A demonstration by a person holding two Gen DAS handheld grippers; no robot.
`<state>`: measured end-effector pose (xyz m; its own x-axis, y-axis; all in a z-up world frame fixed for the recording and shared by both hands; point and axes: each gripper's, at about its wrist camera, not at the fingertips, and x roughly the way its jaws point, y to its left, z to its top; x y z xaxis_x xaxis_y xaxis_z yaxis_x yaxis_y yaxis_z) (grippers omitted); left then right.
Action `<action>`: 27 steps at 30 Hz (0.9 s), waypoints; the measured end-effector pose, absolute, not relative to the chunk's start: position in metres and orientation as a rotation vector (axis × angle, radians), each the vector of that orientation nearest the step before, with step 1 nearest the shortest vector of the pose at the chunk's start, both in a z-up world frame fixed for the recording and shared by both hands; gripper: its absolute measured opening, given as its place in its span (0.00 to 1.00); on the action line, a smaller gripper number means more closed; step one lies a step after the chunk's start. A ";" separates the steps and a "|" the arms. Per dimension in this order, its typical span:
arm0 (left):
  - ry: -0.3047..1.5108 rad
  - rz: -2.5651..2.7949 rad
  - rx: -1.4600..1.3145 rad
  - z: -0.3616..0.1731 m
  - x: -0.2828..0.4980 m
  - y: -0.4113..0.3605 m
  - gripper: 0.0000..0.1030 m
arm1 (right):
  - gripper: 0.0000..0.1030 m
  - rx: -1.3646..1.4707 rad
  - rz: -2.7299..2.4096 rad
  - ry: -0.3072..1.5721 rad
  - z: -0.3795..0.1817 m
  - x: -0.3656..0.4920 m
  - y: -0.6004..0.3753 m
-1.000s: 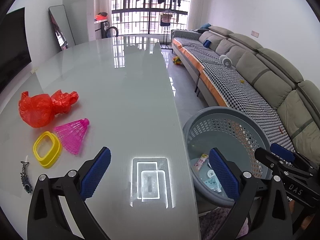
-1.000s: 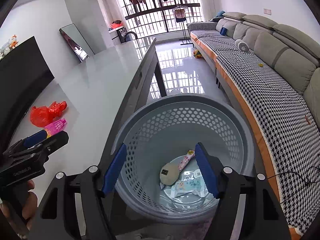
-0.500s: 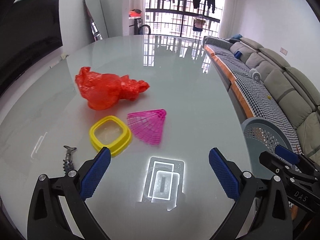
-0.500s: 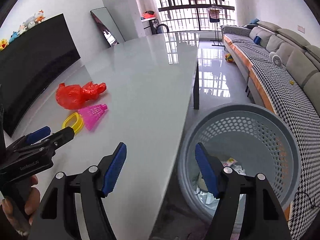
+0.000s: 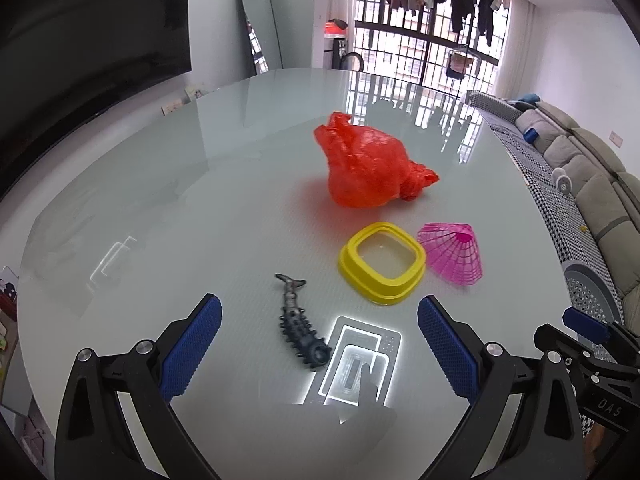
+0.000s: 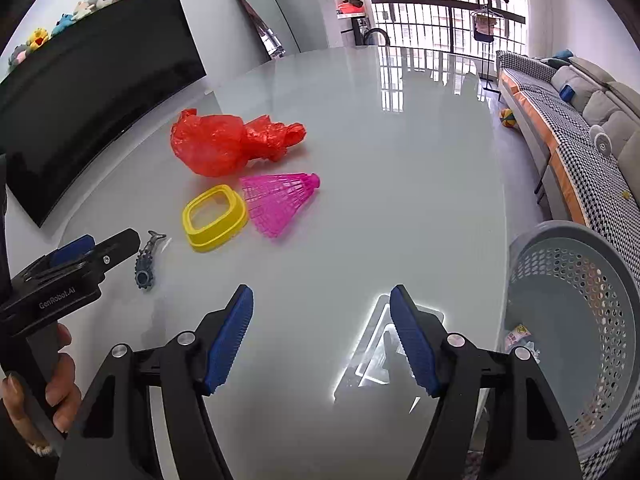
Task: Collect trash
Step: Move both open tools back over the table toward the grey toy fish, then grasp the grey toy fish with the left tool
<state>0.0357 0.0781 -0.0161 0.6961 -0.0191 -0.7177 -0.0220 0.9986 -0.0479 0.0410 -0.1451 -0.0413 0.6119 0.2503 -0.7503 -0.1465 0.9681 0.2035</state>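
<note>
On the glossy white table lie a crumpled red plastic bag (image 5: 368, 166) (image 6: 228, 144), a yellow square ring (image 5: 382, 268) (image 6: 214, 216), a pink shuttlecock (image 5: 452, 256) (image 6: 278, 200) and a dark fish-shaped toy (image 5: 298, 324) (image 6: 147, 260). My left gripper (image 5: 320, 344) is open and empty, low over the table, with the fish toy between its fingers' line. My right gripper (image 6: 322, 336) is open and empty over the table's near part. The grey perforated basket (image 6: 580, 312) stands on the floor at the right, with wrappers inside; its rim shows in the left wrist view (image 5: 588, 292).
A black TV (image 6: 88, 96) stands left of the table. A grey sofa (image 5: 592, 184) with a checked cover runs along the right wall. A mirror (image 5: 260, 28) leans at the back beside barred windows. The left gripper's side (image 6: 72, 268) shows in the right wrist view.
Both grippers have swung left from the basket to the table. The left one now faces the fish toy and the other items closely; the basket has slid to the right edge.
</note>
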 end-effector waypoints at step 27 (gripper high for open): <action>0.942 0.031 -0.114 -0.057 0.051 0.109 0.94 | 0.66 0.107 0.241 0.906 -0.049 0.052 -0.112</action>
